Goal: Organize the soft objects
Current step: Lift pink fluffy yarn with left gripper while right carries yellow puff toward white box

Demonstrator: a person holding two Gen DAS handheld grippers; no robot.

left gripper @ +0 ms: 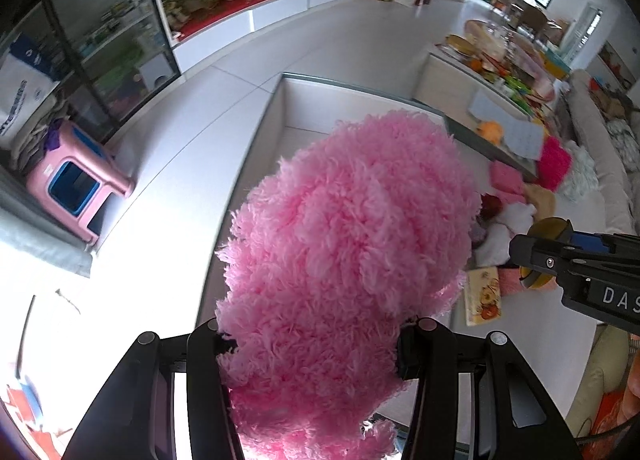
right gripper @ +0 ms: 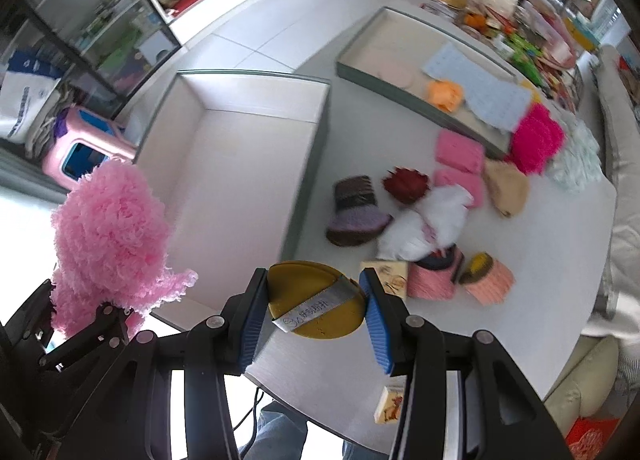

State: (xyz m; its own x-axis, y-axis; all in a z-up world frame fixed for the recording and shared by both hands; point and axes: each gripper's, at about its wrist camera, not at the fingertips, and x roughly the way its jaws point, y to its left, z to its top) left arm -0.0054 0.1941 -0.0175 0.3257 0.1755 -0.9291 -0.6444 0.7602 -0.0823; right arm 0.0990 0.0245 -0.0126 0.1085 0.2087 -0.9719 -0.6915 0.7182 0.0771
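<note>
My left gripper (left gripper: 312, 340) is shut on a fluffy pink chenille cloth (left gripper: 344, 260), held up over the near end of a white box (left gripper: 280, 108). The cloth also shows in the right wrist view (right gripper: 112, 232), left of the same white box (right gripper: 240, 164). My right gripper (right gripper: 316, 300) is shut on a round mustard-yellow puff (right gripper: 316, 300) with a grey ribbon, just past the box's near right corner. In the left wrist view the right gripper (left gripper: 536, 256) enters from the right with the puff (left gripper: 548, 226). A pile of soft objects (right gripper: 420, 200) lies on the white table (right gripper: 540, 260).
A second grey-walled tray (right gripper: 384, 48) at the back holds an orange puff (right gripper: 444, 94) and a blue cloth (right gripper: 480, 88). Pink yarn rolls (right gripper: 436, 278), small printed boxes (right gripper: 390, 406) and pink pads (right gripper: 460, 150) lie on the table. A pink stool (right gripper: 84, 152) stands on the floor left.
</note>
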